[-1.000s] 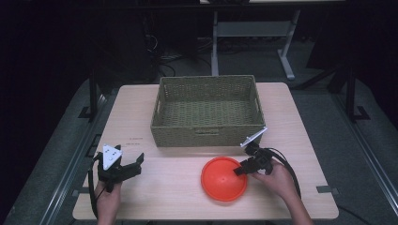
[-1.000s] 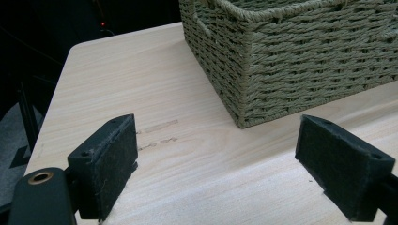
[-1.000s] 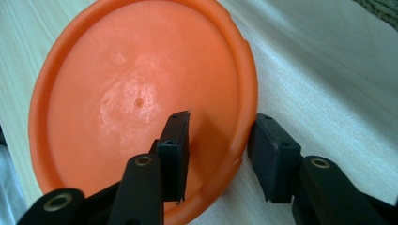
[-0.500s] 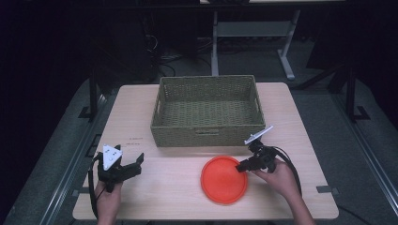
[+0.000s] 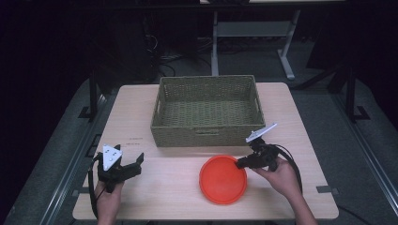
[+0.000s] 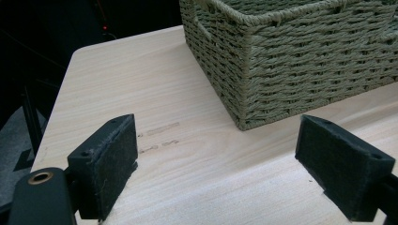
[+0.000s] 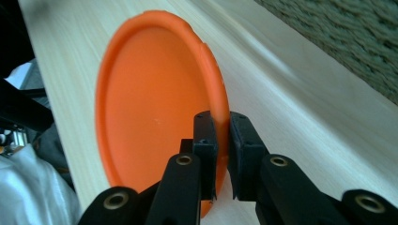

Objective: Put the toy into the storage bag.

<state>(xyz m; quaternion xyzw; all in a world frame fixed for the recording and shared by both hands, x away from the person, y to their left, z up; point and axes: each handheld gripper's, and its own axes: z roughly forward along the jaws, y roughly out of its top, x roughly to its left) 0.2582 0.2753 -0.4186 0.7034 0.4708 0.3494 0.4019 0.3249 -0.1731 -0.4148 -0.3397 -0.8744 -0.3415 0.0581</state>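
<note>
An orange plate (image 5: 222, 180) lies near the front of the wooden table (image 5: 178, 187), in front of a woven green basket (image 5: 206, 112). My right gripper (image 5: 240, 164) is shut on the plate's right rim; in the right gripper view its two pads pinch the plate (image 7: 155, 117) edge at the gripper (image 7: 219, 136). My left gripper (image 5: 133, 165) rests at the front left of the table, open, with nothing between its jaws. In the left gripper view the gripper (image 6: 220, 154) looks toward the basket (image 6: 300, 61) corner.
The basket is empty and stands at the back middle of the table. Dark floor, a metal stand (image 5: 253, 33) and cables lie beyond the table. Faint pencil marks (image 6: 157, 136) show on the tabletop by the left gripper.
The right gripper with the plate's rim has shifted slightly right and forward, and its top plate has tilted up. The left gripper has not moved.
</note>
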